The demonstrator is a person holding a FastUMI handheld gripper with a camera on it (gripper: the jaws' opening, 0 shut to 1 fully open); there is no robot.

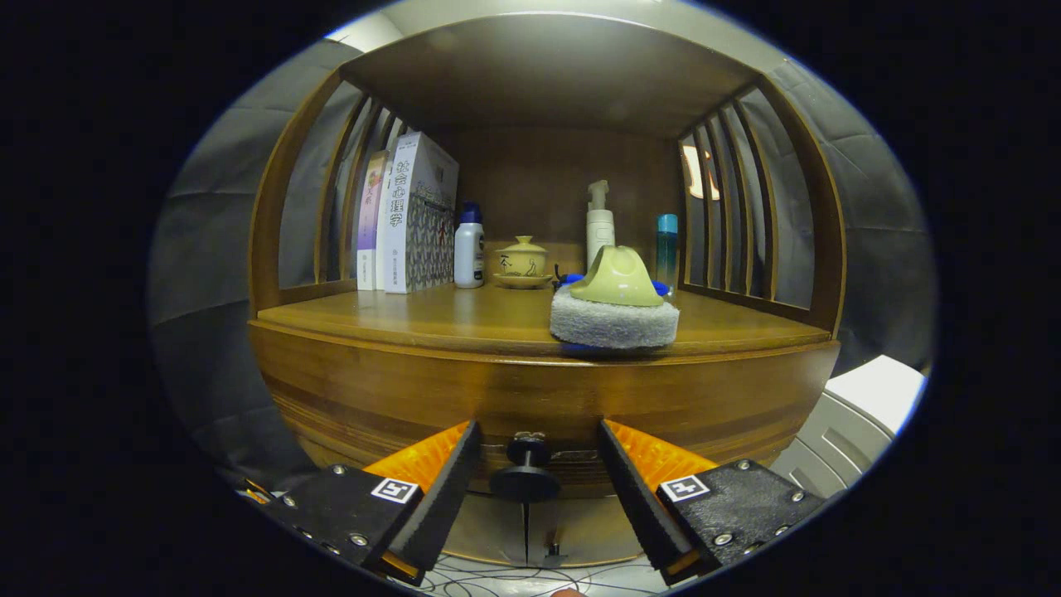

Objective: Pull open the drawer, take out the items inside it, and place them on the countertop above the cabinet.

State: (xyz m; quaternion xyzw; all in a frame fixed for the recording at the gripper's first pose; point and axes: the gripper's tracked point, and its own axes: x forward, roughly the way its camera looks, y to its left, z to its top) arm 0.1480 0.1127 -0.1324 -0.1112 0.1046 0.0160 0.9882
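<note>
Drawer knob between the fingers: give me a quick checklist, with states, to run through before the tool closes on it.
1. Tool open: ok, fingers spread apart.
2. Drawer knob centred between the fingers: ok, a gap on each side.
3. Fingers touching the knob: not ok, neither presses on it yet.
4. Drawer shut: ok, front looks flush with the cabinet.
5. Free space on the countertop: ok, bare wood beside the scrub brush.
6. Drawer contents: cannot tell, hidden.

Dim, warm light; fisheye-bowed edges
</note>
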